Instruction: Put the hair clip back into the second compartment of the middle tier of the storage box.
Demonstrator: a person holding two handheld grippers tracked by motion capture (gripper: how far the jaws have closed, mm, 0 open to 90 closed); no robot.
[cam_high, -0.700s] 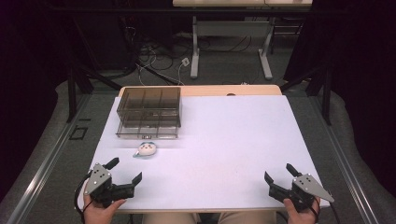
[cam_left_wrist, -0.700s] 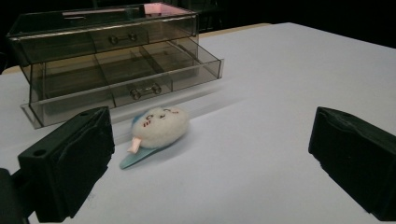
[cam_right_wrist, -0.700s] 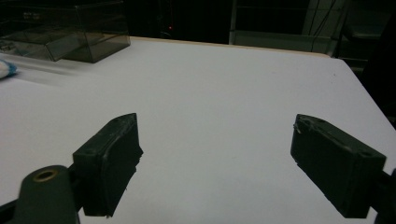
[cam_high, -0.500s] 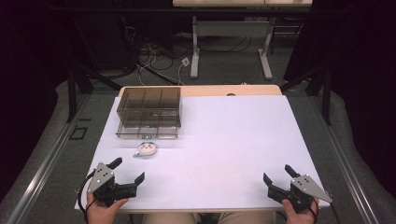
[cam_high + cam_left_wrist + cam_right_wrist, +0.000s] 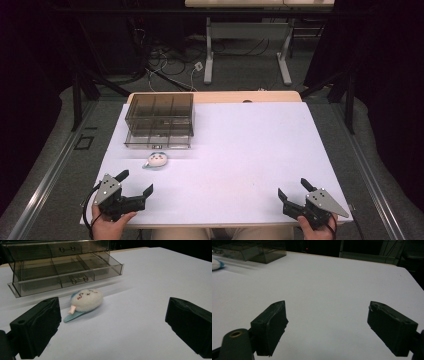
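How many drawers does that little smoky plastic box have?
2 that I can make out: the lower drawer is pulled out toward the plush toy, and the upper drawer is pushed in. Its back is hidden.

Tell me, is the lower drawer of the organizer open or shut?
Open: the lower drawer sticks out in front of the organizer, its compartments empty.

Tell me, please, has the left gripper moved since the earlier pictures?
Yes. The left gripper has drawn slightly back toward the table's near edge, away from the plush toy.
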